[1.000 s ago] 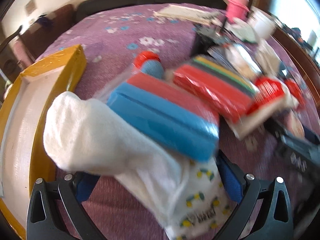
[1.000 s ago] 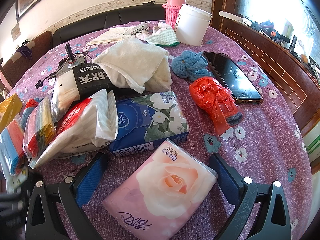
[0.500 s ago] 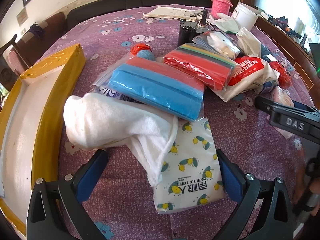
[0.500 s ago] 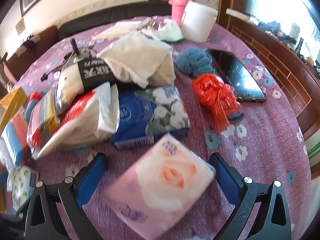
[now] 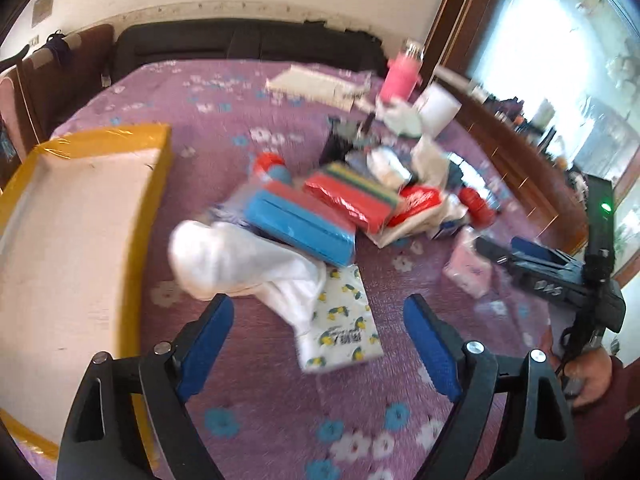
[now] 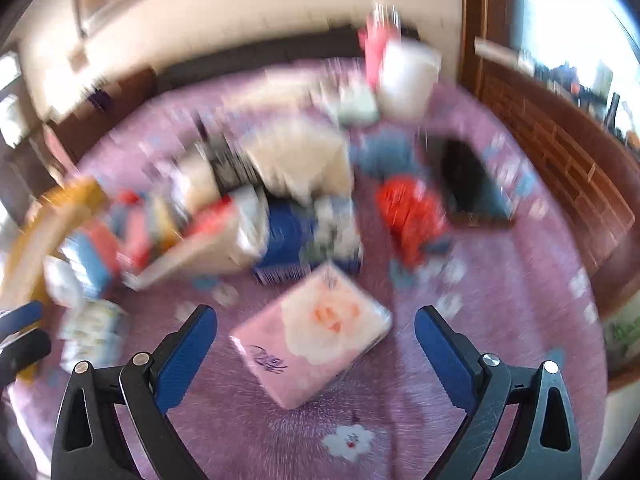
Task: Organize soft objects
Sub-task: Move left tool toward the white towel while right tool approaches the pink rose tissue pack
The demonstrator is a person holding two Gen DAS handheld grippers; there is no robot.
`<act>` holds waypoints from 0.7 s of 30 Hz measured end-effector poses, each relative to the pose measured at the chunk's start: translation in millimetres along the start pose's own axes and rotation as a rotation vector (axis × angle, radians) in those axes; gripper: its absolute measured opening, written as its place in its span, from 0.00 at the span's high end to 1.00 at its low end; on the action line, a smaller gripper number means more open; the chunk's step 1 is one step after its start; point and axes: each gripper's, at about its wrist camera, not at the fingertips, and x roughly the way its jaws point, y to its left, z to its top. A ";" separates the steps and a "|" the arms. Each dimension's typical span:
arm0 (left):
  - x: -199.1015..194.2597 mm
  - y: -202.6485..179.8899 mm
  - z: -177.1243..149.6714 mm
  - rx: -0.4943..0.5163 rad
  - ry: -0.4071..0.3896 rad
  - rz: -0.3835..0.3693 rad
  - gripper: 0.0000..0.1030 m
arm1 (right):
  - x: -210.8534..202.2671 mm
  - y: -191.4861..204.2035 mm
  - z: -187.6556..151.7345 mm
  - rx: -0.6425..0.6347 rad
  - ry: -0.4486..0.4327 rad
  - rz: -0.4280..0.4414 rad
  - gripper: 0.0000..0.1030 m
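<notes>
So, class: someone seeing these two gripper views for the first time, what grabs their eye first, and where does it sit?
First, the jumble of bright soft packs heaped mid-table on the purple flowered cloth, led by a blue and red pack with a white towel slumped in front of it. At the left edge stands a yellow-rimmed tray. In the right wrist view, a pink rose-printed tissue pack lies just ahead of the open right gripper.

Two hand-held black grippers with blue pads

The left gripper (image 5: 318, 334) and right gripper (image 6: 316, 346) each have black open-frame fingers, blue ribbed pads (image 5: 428, 350) and round silver screws (image 5: 473, 347). Seen from the left, the right gripper's body carries white letters, a black cable and a green light; the hand (image 5: 591, 376) holding it wears a dark red sleeve (image 5: 612, 432).
</notes>
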 end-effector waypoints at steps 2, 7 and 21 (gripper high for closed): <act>-7.0 9.0 -1.3 -0.016 -0.004 -0.004 0.12 | -27.5 -4.7 -3.5 -0.015 -0.122 -0.023 0.00; 3.6 2.2 -10.8 0.003 0.045 0.007 0.13 | -16.4 -11.4 -8.2 -0.014 0.020 0.033 0.01; 50.3 -62.8 -31.2 0.137 0.203 -0.102 0.88 | -1.8 -12.2 -18.2 0.026 0.099 0.083 0.06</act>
